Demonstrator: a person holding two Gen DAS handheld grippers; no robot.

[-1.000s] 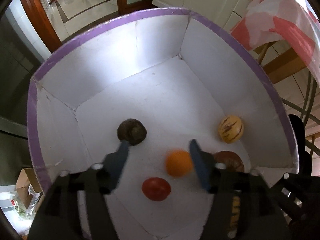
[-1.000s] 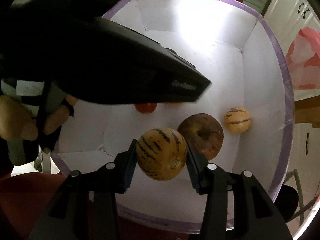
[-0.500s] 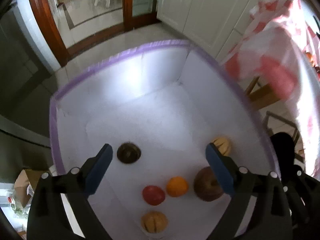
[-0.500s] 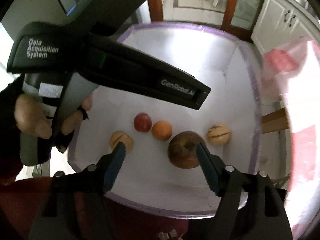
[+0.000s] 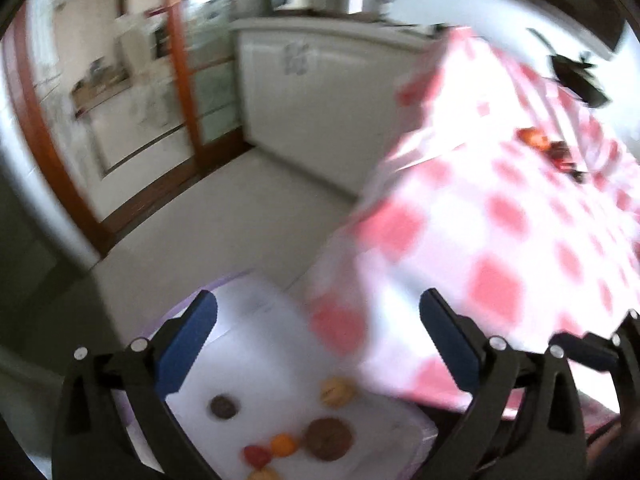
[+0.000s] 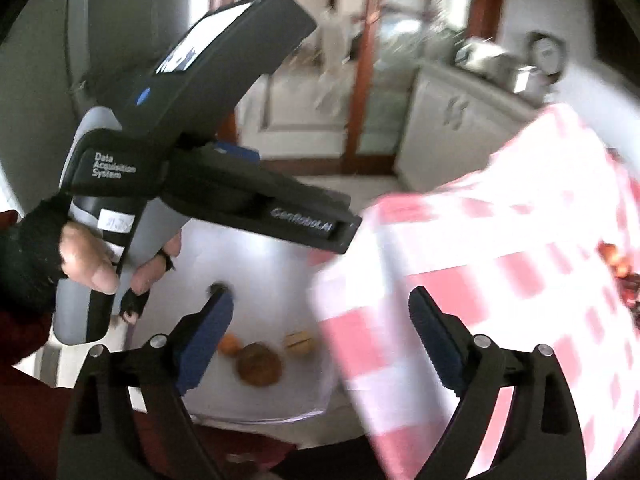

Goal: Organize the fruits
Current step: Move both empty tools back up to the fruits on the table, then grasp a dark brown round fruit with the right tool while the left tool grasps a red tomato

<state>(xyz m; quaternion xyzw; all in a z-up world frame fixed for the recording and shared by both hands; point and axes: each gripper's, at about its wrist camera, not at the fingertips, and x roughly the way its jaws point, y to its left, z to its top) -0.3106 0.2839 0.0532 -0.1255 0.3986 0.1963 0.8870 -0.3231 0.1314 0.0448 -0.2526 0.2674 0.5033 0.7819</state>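
Both grippers, left gripper (image 5: 318, 334) and right gripper (image 6: 320, 330), are spread wide, holding nothing. Remaining fruit (image 5: 548, 148) lies far ahead on the checked tablecloth (image 5: 500, 232); approach level, jaws straddling one piece.

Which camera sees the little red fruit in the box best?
The left wrist view. There the red fruit lies in plain sight on the white box floor, touching the orange one, though blurred. In the right wrist view it cannot be made out; the right gripper's blue finger seems to cover that spot.
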